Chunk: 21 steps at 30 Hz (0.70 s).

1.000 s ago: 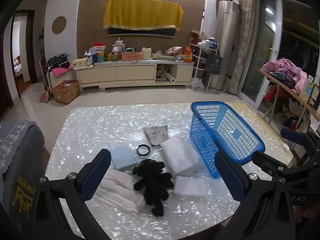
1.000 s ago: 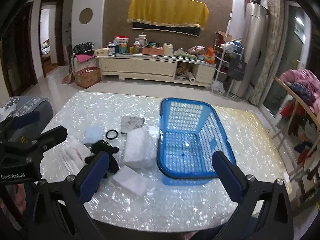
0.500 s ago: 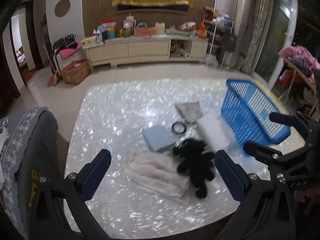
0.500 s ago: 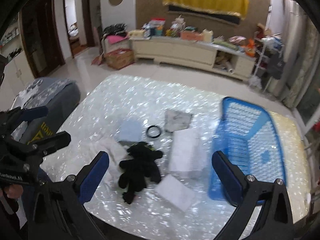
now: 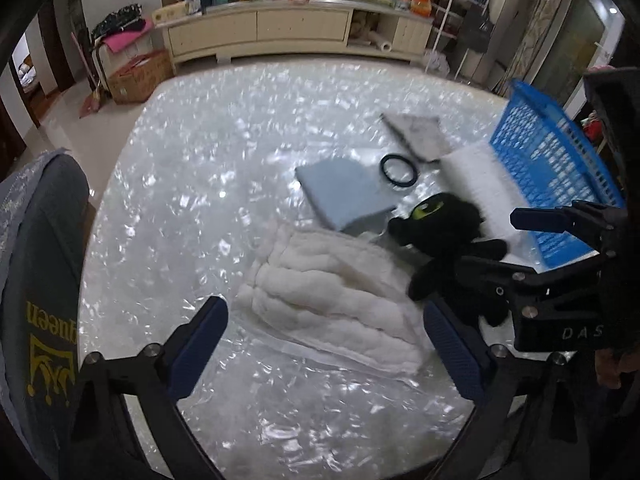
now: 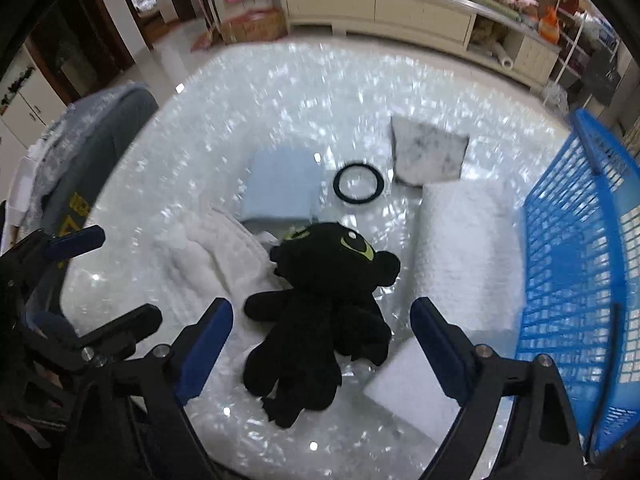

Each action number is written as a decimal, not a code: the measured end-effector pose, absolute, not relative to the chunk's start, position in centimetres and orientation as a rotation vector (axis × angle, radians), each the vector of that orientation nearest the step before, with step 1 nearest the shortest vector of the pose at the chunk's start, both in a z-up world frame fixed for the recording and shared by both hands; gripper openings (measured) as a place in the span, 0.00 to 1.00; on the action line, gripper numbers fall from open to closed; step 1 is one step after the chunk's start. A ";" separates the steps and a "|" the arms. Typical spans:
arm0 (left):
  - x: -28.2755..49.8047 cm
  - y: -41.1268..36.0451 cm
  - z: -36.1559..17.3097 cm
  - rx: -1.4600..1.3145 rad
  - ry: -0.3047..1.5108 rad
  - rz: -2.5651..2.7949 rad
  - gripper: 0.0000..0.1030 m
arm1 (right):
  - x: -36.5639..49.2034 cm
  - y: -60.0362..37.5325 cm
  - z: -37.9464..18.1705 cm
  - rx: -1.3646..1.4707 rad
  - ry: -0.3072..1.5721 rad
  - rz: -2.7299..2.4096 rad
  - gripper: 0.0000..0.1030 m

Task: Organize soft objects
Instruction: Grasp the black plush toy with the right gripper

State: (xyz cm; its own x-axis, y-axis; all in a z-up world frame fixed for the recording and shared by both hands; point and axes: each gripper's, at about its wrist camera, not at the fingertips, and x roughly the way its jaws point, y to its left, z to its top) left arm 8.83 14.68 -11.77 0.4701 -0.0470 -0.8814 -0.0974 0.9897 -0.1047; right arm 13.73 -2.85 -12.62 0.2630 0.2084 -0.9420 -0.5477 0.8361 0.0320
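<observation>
— Over the table, both my grippers have dropped from a room-level view to the pile. The right gripper is above the black plush toy, its jaws wide but closing, touching nothing.

— And the left?

— The left gripper is closing over the white fluffy cloth, gripping nothing yet. The blue basket waits alongside; I judge pickup comes next.

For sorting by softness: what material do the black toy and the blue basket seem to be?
Black stuffed toy with green eyes: plush fabric, matte and fuzzy, with limp limbs. Blue latticed basket: apparently rigid moulded plastic, slightly glossy, with a regular grid of holes.
</observation>
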 end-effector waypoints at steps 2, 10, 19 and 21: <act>9.4 14.8 -12.6 -0.154 1.104 0.025 0.93 | 14.5 -2.5 -14.1 -0.317 1.251 0.509 0.80; 11.0 14.3 -15.0 -0.145 1.168 0.001 0.80 | 15.6 -2.4 -16.9 -0.292 1.341 0.515 0.61; 10.7 13.6 -14.5 -0.131 1.169 -0.008 0.73 | 14.8 -3.0 -16.8 -0.218 1.337 0.566 0.37; 10.5 13.5 -14.1 -0.132 1.163 -0.012 0.71 | 14.4 -3.2 -16.4 -0.210 1.324 0.573 0.36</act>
